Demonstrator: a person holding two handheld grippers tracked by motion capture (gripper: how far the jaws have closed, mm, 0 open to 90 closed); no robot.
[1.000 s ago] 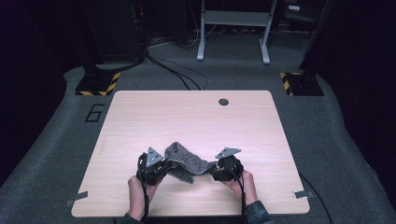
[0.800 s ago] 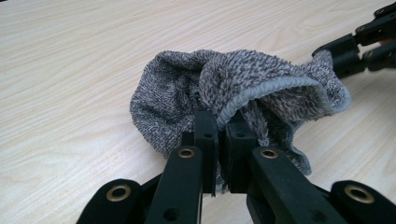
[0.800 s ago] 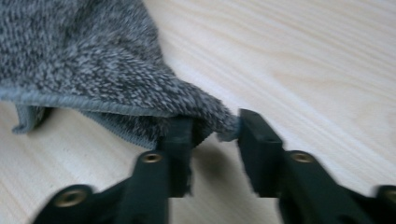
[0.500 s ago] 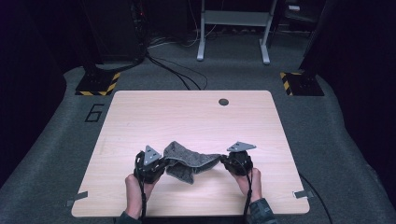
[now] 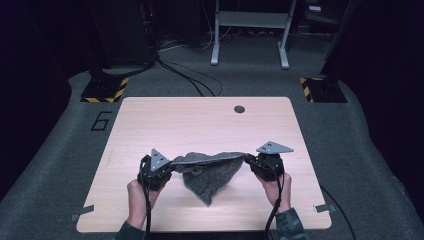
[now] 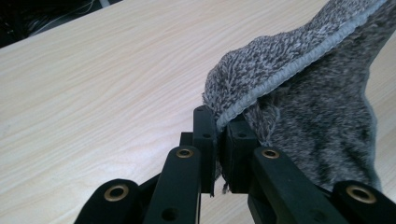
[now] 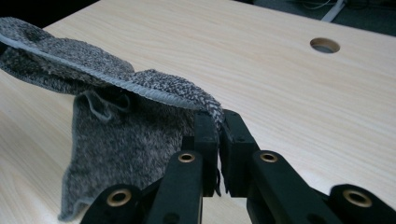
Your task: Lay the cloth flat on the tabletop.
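Moved: right gripper (image 5: 251, 161) has risen and drawn outward, stretching the grey fluffy terry cloth (image 5: 207, 172).
Fingers: left gripper (image 5: 170, 166) and right both clamped on cloth corners.
Place: near the surface's (image 5: 200, 120) front edge.

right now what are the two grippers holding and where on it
One grey towel: the left hand-held gripper pinches one corner of its hemmed edge, the right hand-held gripper the other corner.
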